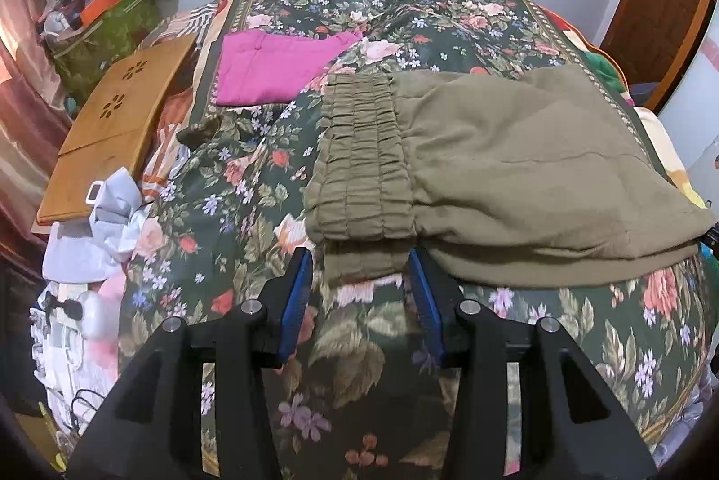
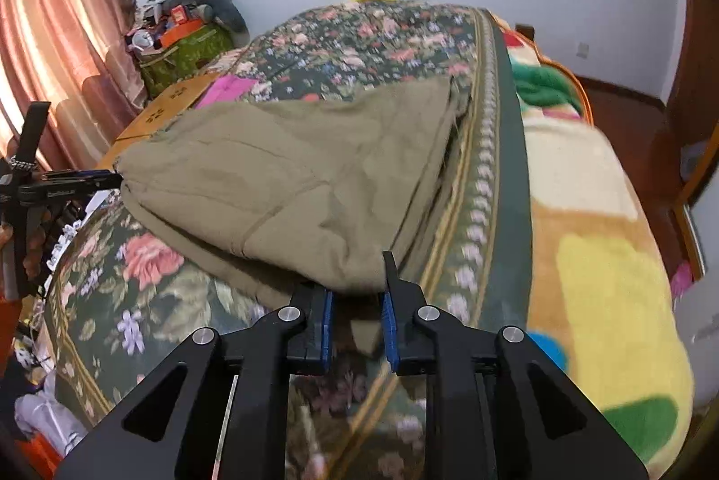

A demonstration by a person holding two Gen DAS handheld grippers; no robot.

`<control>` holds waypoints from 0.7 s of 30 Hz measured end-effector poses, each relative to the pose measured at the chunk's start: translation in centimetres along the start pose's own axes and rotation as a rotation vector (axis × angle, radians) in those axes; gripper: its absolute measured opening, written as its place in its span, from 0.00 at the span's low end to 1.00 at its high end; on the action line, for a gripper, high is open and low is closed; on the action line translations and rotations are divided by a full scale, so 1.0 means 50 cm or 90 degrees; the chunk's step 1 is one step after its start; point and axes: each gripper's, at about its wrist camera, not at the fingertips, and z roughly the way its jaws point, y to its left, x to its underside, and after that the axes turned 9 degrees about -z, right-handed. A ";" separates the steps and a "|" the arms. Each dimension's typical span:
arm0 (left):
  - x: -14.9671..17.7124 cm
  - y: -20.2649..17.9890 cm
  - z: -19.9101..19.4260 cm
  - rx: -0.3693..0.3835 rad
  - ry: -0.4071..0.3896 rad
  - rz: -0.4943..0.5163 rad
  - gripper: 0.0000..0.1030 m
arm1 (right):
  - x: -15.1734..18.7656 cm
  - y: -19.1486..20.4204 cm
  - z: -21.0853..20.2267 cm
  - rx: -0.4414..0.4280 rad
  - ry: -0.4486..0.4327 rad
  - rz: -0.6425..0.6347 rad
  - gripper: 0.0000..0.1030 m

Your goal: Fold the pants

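Olive-green pants (image 1: 517,174) lie folded on the flowered bedspread (image 1: 251,237), on the bed's near half. Their long axis runs across my view, from the gathered elastic waistband (image 1: 359,161) on my left to the doubled end on my right.

Left gripper (image 1: 359,277): jaws part open, straddling a flap of the waistband's lower layer at the near edge. The cloth sits between the blue pads (image 1: 296,291), but I see a gap on each side, so I judge this not a grip.

Right gripper (image 2: 357,311): jaws only narrowly apart. A corner of the pants' near right end hangs down between them. The pads do not visibly press on it; I read it as let go, or nearly so.

Key relation: the pants lie straight ahead of both jaws, with the near edge right at the fingertips. Each hand is at its own end, left at the waistband and right at the far end, so neither has to cross. In the right wrist view the left gripper (image 2: 67,185) shows at the pants' far left tip.

Judgement: the fold looks already doubled once. Any next fold would run along the long axis, bringing one end over toward the other.

A folded magenta garment (image 1: 274,68) lies farther back on the bed, well apart.
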 end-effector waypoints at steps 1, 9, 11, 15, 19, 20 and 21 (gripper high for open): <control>0.001 0.000 -0.005 -0.007 -0.002 0.002 0.48 | 0.007 -0.001 -0.004 0.001 0.006 0.004 0.17; -0.008 -0.033 -0.069 -0.053 -0.067 0.045 0.94 | 0.010 -0.005 -0.065 0.039 -0.011 0.014 0.44; -0.009 -0.050 -0.075 -0.051 -0.072 0.065 0.97 | -0.001 0.001 -0.080 0.046 -0.028 0.007 0.53; -0.003 -0.098 -0.063 -0.058 -0.067 0.134 0.98 | -0.032 0.023 -0.095 0.053 -0.057 -0.022 0.66; 0.007 -0.147 -0.032 -0.081 -0.060 0.209 0.98 | -0.056 0.055 -0.082 0.025 -0.065 -0.056 0.66; 0.009 -0.158 -0.022 -0.086 -0.056 0.226 0.98 | -0.060 0.066 -0.072 0.018 -0.062 -0.069 0.66; 0.011 -0.171 -0.012 -0.088 -0.051 0.245 0.98 | -0.064 0.074 -0.063 0.013 -0.058 -0.078 0.66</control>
